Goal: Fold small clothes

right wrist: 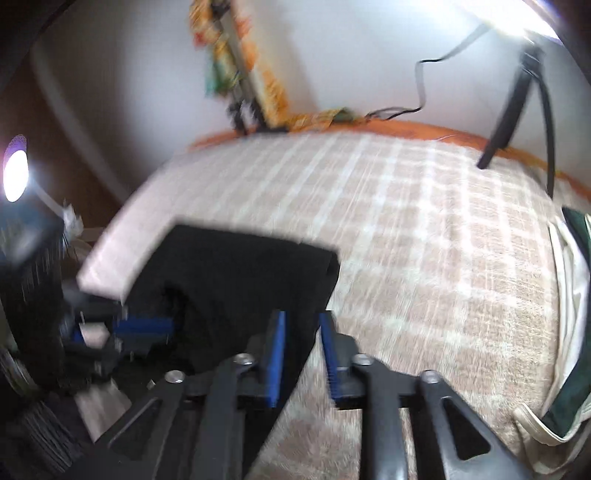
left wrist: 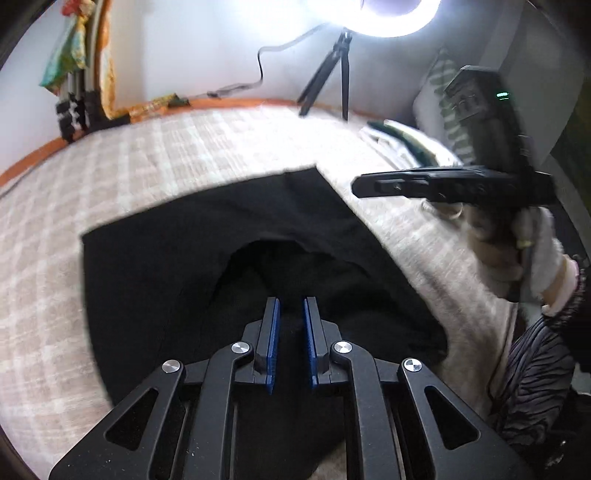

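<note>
Left wrist: left gripper jaws slightly apart over black garment, nothing pinched. Right gripper jaws spread at garment's right edge, empty

Left wrist view. The left gripper hangs over a black garment spread on a checked beige-and-white bedcover; its blue-padded fingers stand slightly apart, with nothing pinched between them. The garment shows a curved fold or opening just ahead of the fingertips. At right, the right gripper, blurred, is held by a hand above the bedcover, clear of the garment; the setting of its jaws cannot be read. Behind it lie folded white and dark green clothes beside a striped pillow. A tripod under a bright ring lamp stands at the far edge.
</note>
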Motion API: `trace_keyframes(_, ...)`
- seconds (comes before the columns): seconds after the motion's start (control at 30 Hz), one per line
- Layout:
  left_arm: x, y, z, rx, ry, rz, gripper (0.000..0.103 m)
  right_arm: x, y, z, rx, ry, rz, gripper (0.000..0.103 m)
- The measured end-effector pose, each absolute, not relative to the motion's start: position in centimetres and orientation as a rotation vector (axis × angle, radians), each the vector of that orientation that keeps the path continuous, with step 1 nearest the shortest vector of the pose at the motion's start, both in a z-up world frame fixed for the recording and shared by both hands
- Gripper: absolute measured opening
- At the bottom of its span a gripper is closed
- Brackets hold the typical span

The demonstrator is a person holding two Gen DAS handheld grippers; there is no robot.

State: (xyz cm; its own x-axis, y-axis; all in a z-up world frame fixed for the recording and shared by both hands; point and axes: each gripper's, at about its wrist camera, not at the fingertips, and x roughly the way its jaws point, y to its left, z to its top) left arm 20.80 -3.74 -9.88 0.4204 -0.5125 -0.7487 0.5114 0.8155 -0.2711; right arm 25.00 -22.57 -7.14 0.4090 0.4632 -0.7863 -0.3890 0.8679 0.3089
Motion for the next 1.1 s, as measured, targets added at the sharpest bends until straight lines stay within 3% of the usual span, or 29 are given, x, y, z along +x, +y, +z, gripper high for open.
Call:
trace_keyframes(0.17, 20.9, -0.3, -7.3, -0.125, 0.886, -0.58, 0.02, 27.6, -24.1, -8.2, 0.231, 1.036, 0.475, 0.048)
trace_keyframes(0.37, 19.0, 1.6, -7.2, -0.154, 0.892, -0.531, 0.02, 30.0, -23.1, -10.8, 0.294, 1.085, 0.456, 0.049)
trace_keyframes(0.43, 18.6, 1.6, -7.8, -0.138, 0.914, -0.516, 0.02, 30.3, -23.1, -11.1, 0.313, 1.068, 0.457, 0.032)
trace_keyframes(0.47, 18.3, 1.7, -8.2, -0.122, 0.923, -0.502, 0.02, 30.7, -22.9, -11.2, 0.32, 1.078, 0.478, 0.009)
trace_keyframes(0.63, 17.3, 4.0, -8.8, -0.16, 0.937, -0.427, 0.023, 31.1, -22.5, -11.4, 0.248, 1.075, 0.435, 0.0)
trace_keyframes(0.73, 16.6, 6.6, -8.6, -0.296, 0.94, -0.375, 0.042, 31.3, -23.1, -11.1, 0.306, 1.089, 0.463, 0.011)
trace_keyframes(0.8, 15.9, 8.1, -9.0, -0.399, 0.953, -0.354, 0.046, 31.0, -23.8, -10.9, 0.352, 1.096, 0.488, 0.034)
trace_keyframes(1.0, 14.3, 10.9, -12.4, -0.724, 1.052, -0.362, 0.046, 30.2, -25.2, -11.7, 0.471, 1.128, 0.574, 0.044)
trace_keyframes(1.1, 14.1, 10.7, -14.1, -0.832, 1.094, -0.374, 0.046, 30.0, -26.0, -12.0, 0.522, 1.125, 0.598, 0.044)
